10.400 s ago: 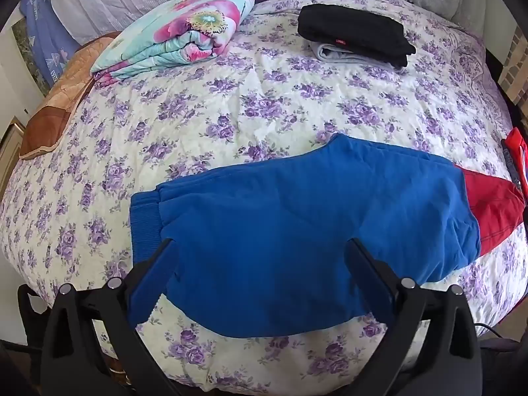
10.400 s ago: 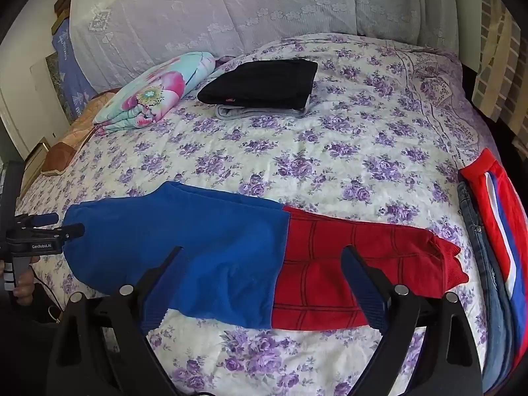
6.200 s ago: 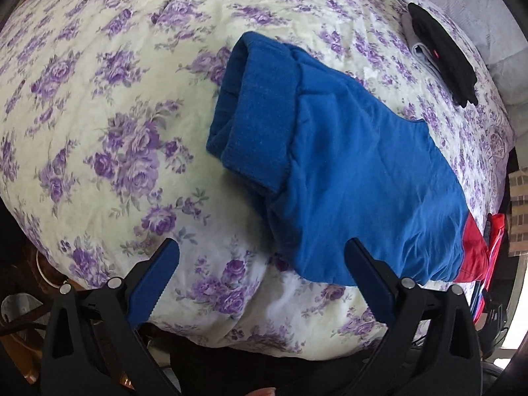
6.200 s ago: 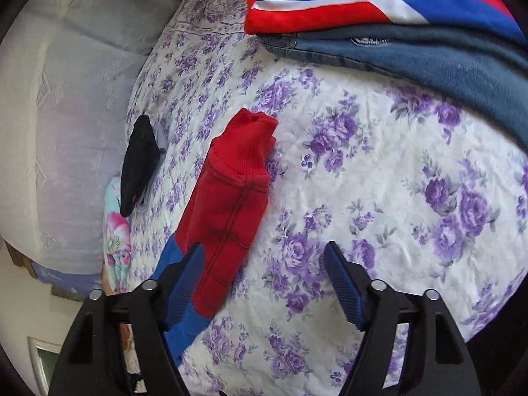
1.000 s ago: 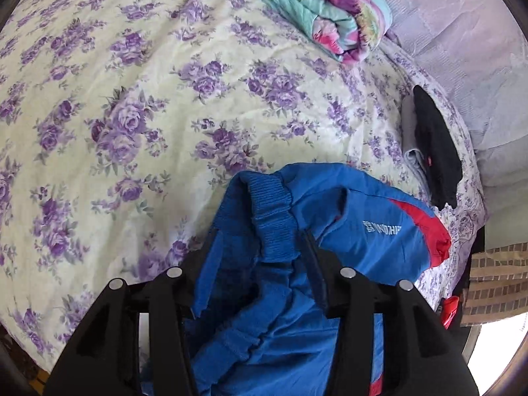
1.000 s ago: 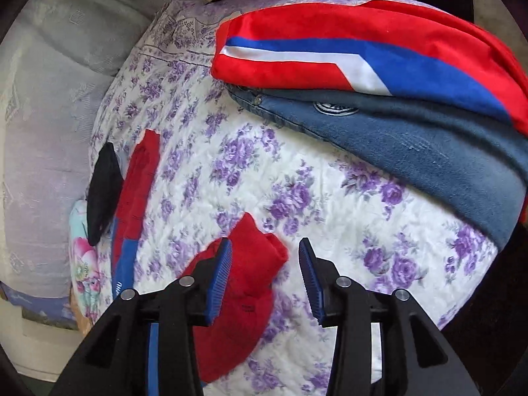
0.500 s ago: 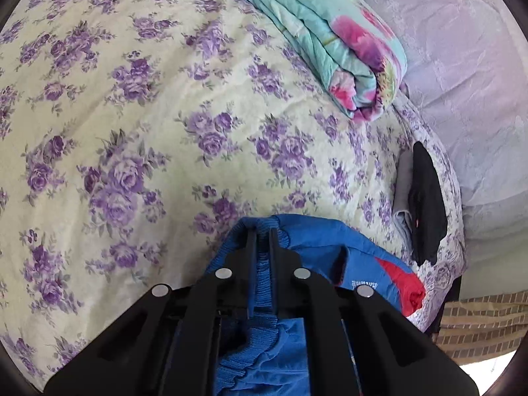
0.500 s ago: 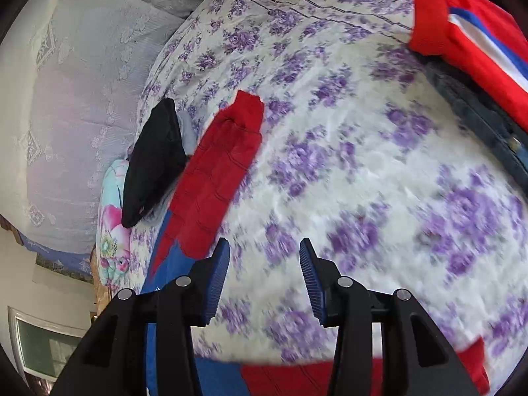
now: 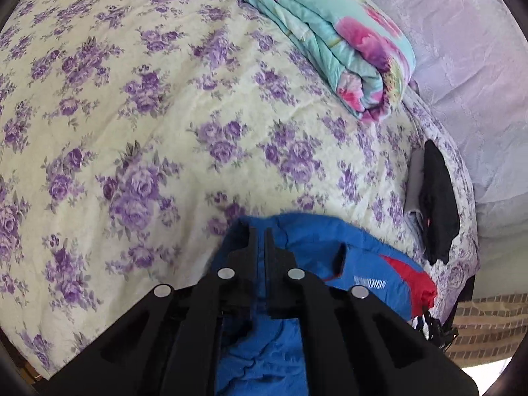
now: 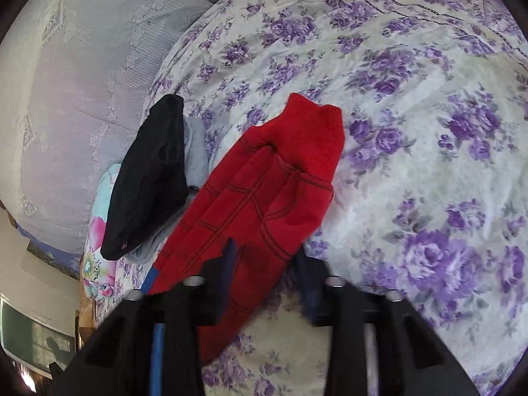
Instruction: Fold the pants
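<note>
The pants are blue at the waist (image 9: 316, 241) and red at the legs (image 10: 264, 194). In the left wrist view my left gripper (image 9: 259, 231) is shut on the blue waistband and holds it bunched above the floral bedspread (image 9: 148, 115). In the right wrist view the red leg lies flat on the bed, its cuff pointing away from me. My right gripper (image 10: 264, 254) is open, its fingers either side of the near end of the red leg, and grips nothing.
A rolled floral quilt (image 9: 330, 29) lies at the far side of the bed. A folded black garment on a grey one (image 10: 151, 178) lies beside the red leg; it also shows in the left wrist view (image 9: 437, 201). Lilac pillows (image 9: 462, 49) line the headboard.
My left gripper has closed on the blue waistband and lifted it. My right gripper has let go of the red cuff and swung over the red leg lying on the bed.
</note>
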